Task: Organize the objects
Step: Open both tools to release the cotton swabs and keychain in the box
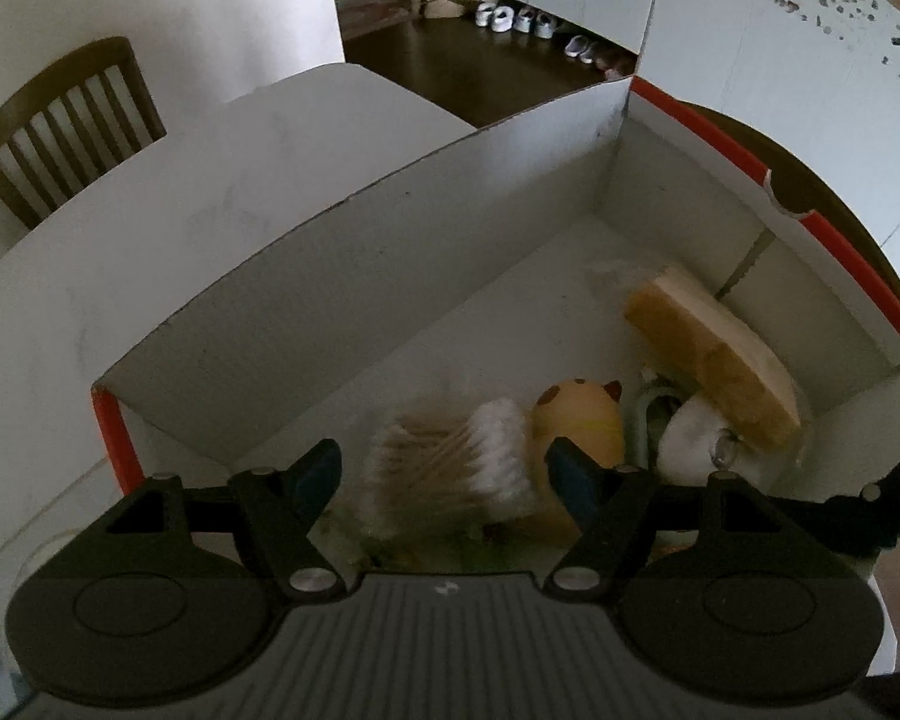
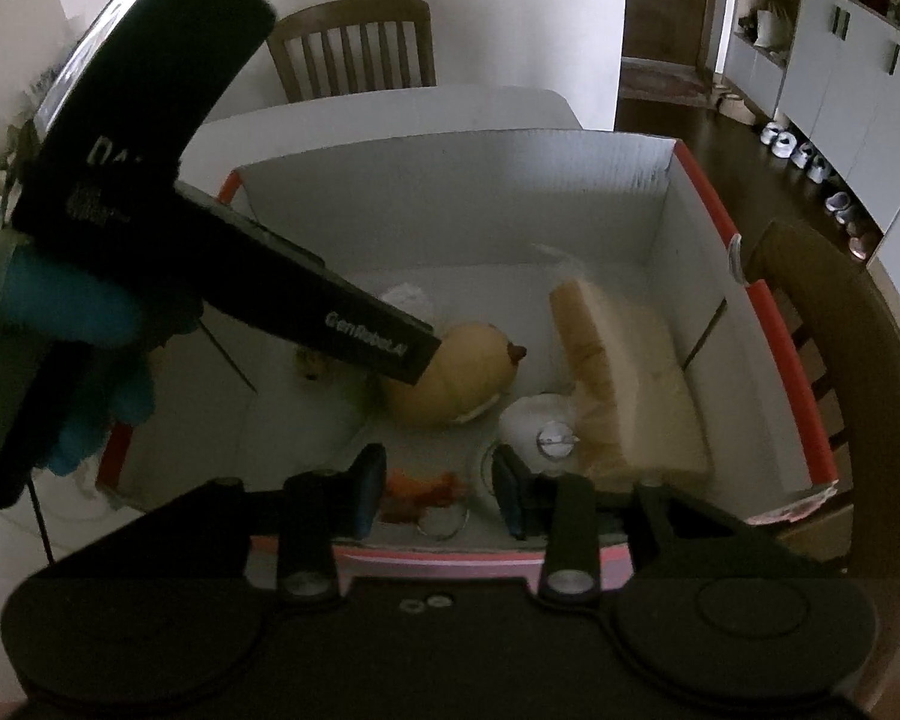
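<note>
A white cardboard box with a red rim [image 1: 510, 228] [image 2: 780, 324] stands on the table. In it lie a bundle of cotton swabs [image 1: 450, 474], a yellow egg-shaped toy [image 1: 582, 420] [image 2: 462, 378], a bagged bread slice [image 1: 714, 354] [image 2: 624, 384] and a white round thing [image 1: 690, 438] [image 2: 540, 426]. My left gripper [image 1: 444, 474] is open inside the box, its jaws either side of the swabs. My right gripper [image 2: 438, 492] is open at the box's near edge, above an orange thing with a ring [image 2: 426, 492].
The box sits on a white table [image 1: 210, 192]. A wooden chair [image 1: 66, 120] [image 2: 354, 48] stands behind it and another chair [image 2: 840, 348] at the right. In the right wrist view the left gripper's body [image 2: 180, 210] and a blue-gloved hand [image 2: 78, 330] reach in from the left.
</note>
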The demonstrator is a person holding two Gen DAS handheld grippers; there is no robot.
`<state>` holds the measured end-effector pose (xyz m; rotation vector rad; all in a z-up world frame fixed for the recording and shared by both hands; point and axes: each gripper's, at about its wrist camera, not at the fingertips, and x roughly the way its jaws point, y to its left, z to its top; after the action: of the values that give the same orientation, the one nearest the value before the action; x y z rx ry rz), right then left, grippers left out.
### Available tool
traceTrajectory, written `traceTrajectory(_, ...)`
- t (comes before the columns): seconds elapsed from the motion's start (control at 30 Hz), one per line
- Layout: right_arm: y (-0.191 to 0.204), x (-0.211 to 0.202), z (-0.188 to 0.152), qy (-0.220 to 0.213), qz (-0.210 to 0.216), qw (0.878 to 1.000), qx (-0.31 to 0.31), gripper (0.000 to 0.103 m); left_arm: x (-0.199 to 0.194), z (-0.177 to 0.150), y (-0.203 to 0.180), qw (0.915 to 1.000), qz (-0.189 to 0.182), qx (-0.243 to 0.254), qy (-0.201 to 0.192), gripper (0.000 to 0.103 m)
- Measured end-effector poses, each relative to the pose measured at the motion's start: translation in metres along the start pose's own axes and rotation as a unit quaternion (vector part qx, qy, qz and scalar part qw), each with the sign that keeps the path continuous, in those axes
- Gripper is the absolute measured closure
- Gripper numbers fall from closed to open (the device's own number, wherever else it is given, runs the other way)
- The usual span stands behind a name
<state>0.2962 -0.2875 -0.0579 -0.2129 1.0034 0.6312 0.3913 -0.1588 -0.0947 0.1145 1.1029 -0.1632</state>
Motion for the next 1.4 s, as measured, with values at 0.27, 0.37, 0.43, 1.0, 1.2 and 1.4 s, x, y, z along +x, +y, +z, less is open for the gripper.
traceTrajectory(0.27, -0.006, -0.009, -0.001, -0.008, 0.004, 1.000, 0.009, 0.060, -0.014, -0.009, -0.001, 0.9995, -0.018, -0.008, -0.023, 0.028)
traceTrajectory(0.37, -0.007, -0.015, -0.002, -0.014, 0.006, 1.000, 0.011, 0.058, -0.025, -0.014, 0.002, 0.9990, -0.024, -0.014, -0.036, 0.028)
traceTrajectory(0.43, -0.009, -0.017, 0.000, -0.021, 0.006, 1.000, 0.012, 0.053, -0.035, -0.017, 0.003, 0.9984, -0.027, -0.019, -0.047, 0.028)
traceTrajectory(1.0, 0.020, -0.060, 0.000, -0.081, 0.001, 0.997, -0.002, 0.044, -0.126, -0.077, 0.026, 0.9874, -0.063, -0.045, -0.137, 0.028)
traceTrajectory(1.2, 0.040, -0.069, -0.007, -0.084, -0.001, 0.996, 0.017, 0.043, -0.146, -0.101, 0.044, 0.9838, -0.080, -0.050, -0.153, 0.028)
traceTrajectory(1.4, 0.068, -0.073, -0.013, -0.089, -0.007, 0.996, 0.024, 0.041, -0.160, -0.125, 0.071, 0.9823, -0.090, -0.062, -0.152, 0.025)
